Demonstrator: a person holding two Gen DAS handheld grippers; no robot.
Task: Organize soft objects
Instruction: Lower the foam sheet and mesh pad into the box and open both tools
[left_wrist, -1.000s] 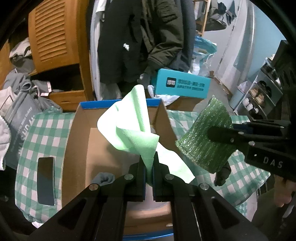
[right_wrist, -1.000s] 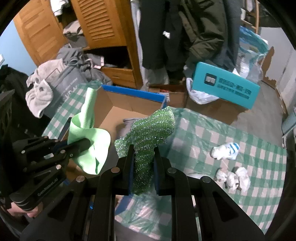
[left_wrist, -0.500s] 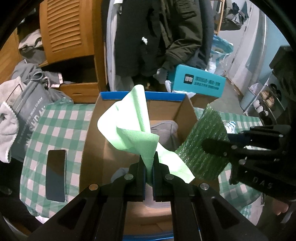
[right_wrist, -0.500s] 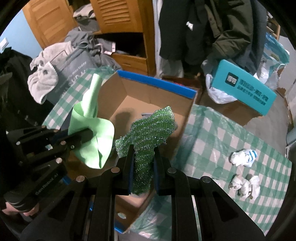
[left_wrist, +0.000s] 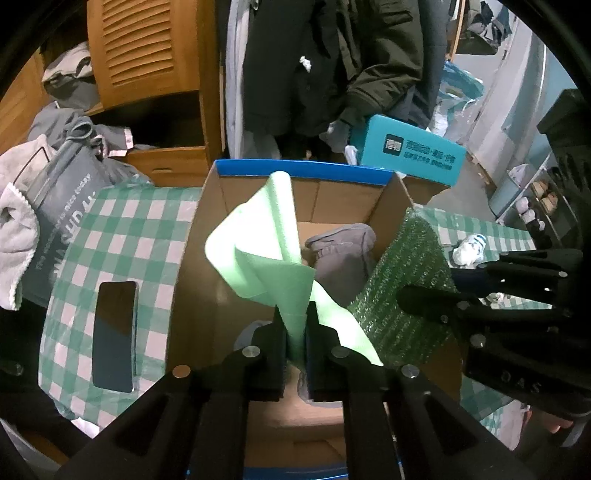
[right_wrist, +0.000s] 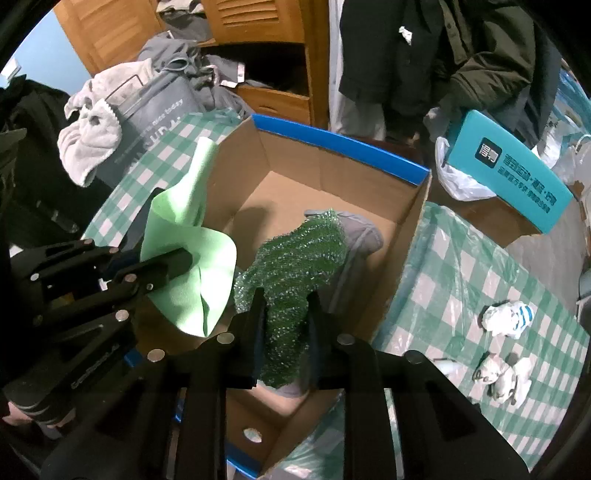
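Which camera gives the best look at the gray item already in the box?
The left wrist view: the gray fabric item lies in the cardboard box, mostly unobstructed. In the right wrist view the sparkly green scrubbing cloth covers most of it; only an edge shows.

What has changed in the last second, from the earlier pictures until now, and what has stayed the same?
Both grippers moved forward over the open cardboard box: the right gripper carried the green mesh scrubber from beside the box to above its inside, and the left gripper brought the light green cloth further in. Nothing was let go; both stay clamped. The grey item in the box and the socks on the tablecloth did not move.
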